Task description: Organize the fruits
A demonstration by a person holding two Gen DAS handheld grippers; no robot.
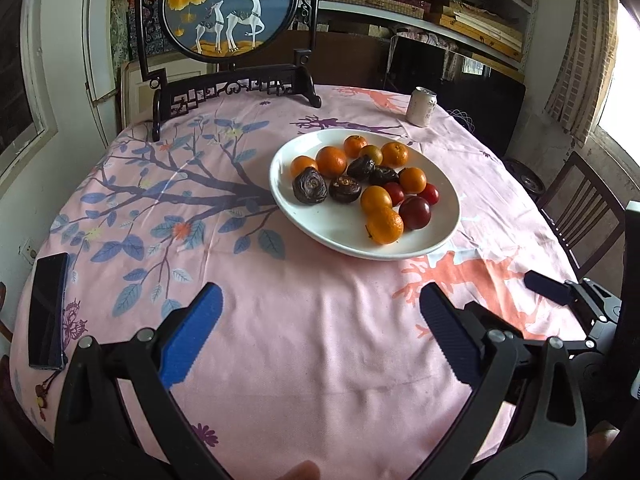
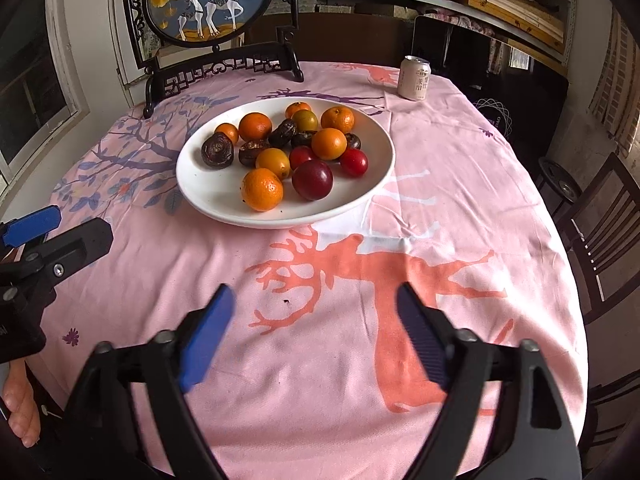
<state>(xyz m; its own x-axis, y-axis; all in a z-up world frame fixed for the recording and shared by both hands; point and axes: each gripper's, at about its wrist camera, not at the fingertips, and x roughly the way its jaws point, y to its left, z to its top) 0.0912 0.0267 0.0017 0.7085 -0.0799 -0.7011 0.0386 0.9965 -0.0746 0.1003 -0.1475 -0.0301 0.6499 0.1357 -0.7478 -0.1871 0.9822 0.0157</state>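
The left gripper (image 1: pixel 320 300) is being held with its jaws spread wide and nothing between them, only the pink printed tablecloth (image 1: pixel 320 360) showing in the gap. The right gripper (image 2: pixel 316 300) is likewise being held wide apart and empty above the cloth, over the coral deer print (image 2: pixel 360 264). In the right wrist view the left gripper's blue pad is being seen at nine o'clock; in the left wrist view the right gripper's finger is being seen at three o'clock.

Outward from both claws, toward twelve o'clock, a white oval plate (image 1: pixel 340 232) is resting on the cloth, well apart from the fingertips. The fruits are being kept on it: mandarins (image 1: pixel 385 225) at its near and far parts, dark red plums (image 1: pixel 415 213) at its four o'clock side, and dark brown wrinkled fruits (image 1: pixel 309 191), whose kind cannot be told, at its nine o'clock side and centre.

Beyond the plate, at one o'clock, a pale drink can (image 1: pixel 421 106) is standing upright. At eleven o'clock a round deer-painted screen (image 1: pixel 230 4) in a black carved stand is being displayed at the table's far edge. A dark smartphone (image 1: pixel 48 312) is lying at the left wrist view's eight o'clock. A wooden chair (image 2: pixel 600 232) is standing at three o'clock.
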